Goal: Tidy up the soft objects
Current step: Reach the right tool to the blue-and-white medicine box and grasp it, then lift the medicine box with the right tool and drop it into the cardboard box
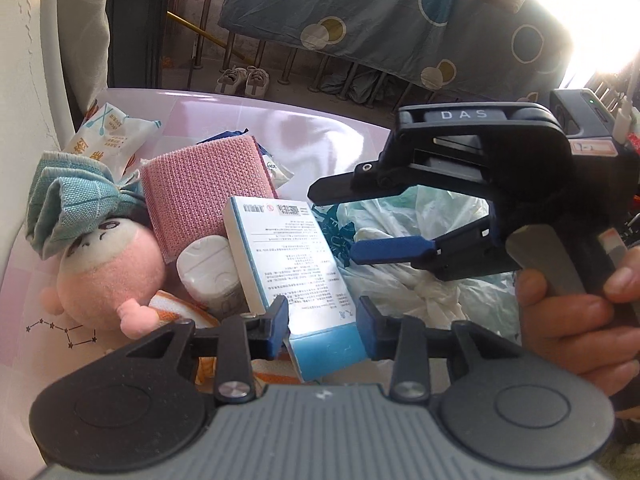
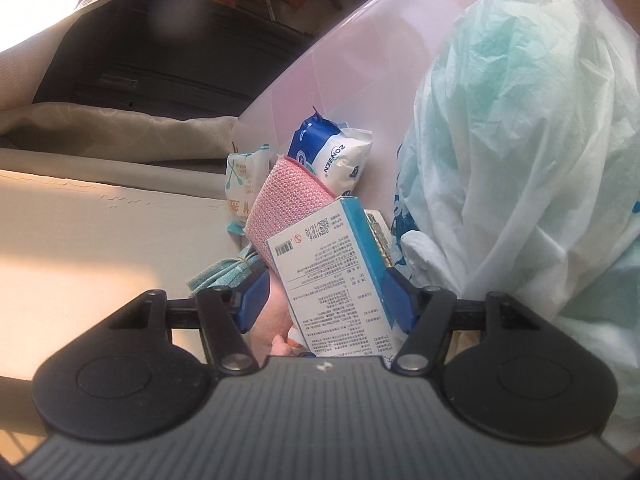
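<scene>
Left claw (image 1: 323,330) stands narrow around blue-white box (image 1: 288,264), pads seemingly clear; right claw (image 1: 362,224), at 3 o'clock, half-open, empty. Next probably regrip box.

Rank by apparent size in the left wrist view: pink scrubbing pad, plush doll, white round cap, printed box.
1. Printed box, though nearest the camera, so inflated.
2-3. Pink scrubbing pad and plush doll: too alike to rank.
4. White round cap.

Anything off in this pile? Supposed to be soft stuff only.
Yes: a rigid blue and white carton stands tilted in the pile, leaning on the pink knitted cloth beside the plush doll. A hard white bottle cap sits there too.
</scene>
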### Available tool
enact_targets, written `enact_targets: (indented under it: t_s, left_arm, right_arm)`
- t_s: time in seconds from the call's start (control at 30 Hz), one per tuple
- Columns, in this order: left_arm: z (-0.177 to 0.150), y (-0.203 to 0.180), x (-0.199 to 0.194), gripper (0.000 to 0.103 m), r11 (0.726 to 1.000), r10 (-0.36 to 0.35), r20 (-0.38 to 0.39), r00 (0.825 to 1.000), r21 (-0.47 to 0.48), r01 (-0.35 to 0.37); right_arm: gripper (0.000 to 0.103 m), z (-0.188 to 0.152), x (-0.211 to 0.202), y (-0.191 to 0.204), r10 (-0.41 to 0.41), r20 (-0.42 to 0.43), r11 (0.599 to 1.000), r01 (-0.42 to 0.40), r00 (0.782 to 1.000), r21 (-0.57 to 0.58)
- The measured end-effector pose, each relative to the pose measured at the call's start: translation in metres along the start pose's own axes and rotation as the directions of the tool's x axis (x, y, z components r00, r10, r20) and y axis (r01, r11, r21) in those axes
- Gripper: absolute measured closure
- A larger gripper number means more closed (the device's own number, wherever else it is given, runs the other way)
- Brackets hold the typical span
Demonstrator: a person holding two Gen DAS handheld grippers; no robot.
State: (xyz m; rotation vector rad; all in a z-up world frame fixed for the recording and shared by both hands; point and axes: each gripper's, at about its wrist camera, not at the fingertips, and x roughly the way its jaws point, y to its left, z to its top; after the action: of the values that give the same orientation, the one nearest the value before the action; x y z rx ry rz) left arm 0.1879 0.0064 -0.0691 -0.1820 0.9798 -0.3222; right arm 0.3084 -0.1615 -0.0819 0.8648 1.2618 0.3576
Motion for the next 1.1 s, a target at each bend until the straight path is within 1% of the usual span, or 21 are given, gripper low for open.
enact_targets:
  t_s: [0.07, 0.17, 0.23, 0.33, 0.4, 0.47, 0.57, 0.7, 0.8, 0.97, 1.1]
  left_arm:
    - [-0.005, 0.003, 0.002, 0.066, 1.000, 0.019, 0.002, 1.000, 0.003, -0.019]
    - [-0.007, 0.006, 0.003, 0.066, 0.999, 0.037, 0.023, 0.999, 0.008, -0.037]
    - [-0.006, 0.007, 0.003, 0.066, 0.999, 0.041, 0.031, 0.999, 0.010, -0.041]
    - [-0.003, 0.008, 0.003, 0.062, 0.999, 0.050, 0.037, 0.998, 0.010, -0.051]
    - [-0.002, 0.007, 0.004, 0.054, 0.997, 0.075, 0.042, 0.996, 0.009, -0.075]
    - [-0.002, 0.005, 0.004, 0.053, 0.995, 0.099, 0.048, 0.994, 0.018, -0.099]
    - [-0.002, 0.005, 0.006, 0.052, 0.993, 0.108, 0.044, 0.993, 0.031, -0.110]
    - [-0.003, 0.006, 0.012, 0.052, 0.993, 0.115, 0.032, 0.993, 0.035, -0.117]
    - [-0.002, 0.007, 0.016, 0.053, 0.992, 0.117, 0.032, 0.993, 0.032, -0.118]
    - [0.001, 0.008, 0.021, 0.055, 0.990, 0.132, 0.031, 0.991, 0.035, -0.133]
    - [0.003, 0.009, 0.024, 0.063, 0.989, 0.140, 0.033, 0.990, 0.038, -0.142]
  right_arm:
    - [0.050, -0.004, 0.002, 0.001, -0.024, -0.006, 0.999, 0.024, 1.000, -0.026]
    - [0.053, -0.008, 0.008, 0.006, -0.079, -0.001, 0.994, 0.079, 0.997, -0.080]
    - [0.054, -0.009, 0.010, 0.008, -0.098, 0.001, 0.990, 0.098, 0.995, -0.102]
    - [0.055, -0.008, 0.012, 0.010, -0.104, 0.004, 0.987, 0.104, 0.995, -0.124]
    - [0.055, -0.007, 0.014, 0.010, -0.109, 0.005, 0.986, 0.108, 0.994, -0.127]
    - [0.056, -0.005, 0.015, 0.008, -0.114, 0.004, 0.986, 0.114, 0.993, -0.124]
    - [0.056, -0.004, 0.010, 0.009, -0.091, 0.001, 0.990, 0.091, 0.996, -0.107]
    - [0.054, -0.001, -0.008, 0.021, -0.071, 0.042, 0.988, 0.076, 0.997, -0.132]
    - [0.054, 0.004, -0.011, 0.028, -0.088, 0.055, 0.984, 0.095, 0.995, -0.149]
    - [0.054, 0.008, 0.017, 0.022, -0.163, 0.012, 0.978, 0.164, 0.986, -0.129]
    - [0.052, 0.008, 0.031, 0.017, -0.192, -0.007, 0.975, 0.190, 0.981, -0.112]
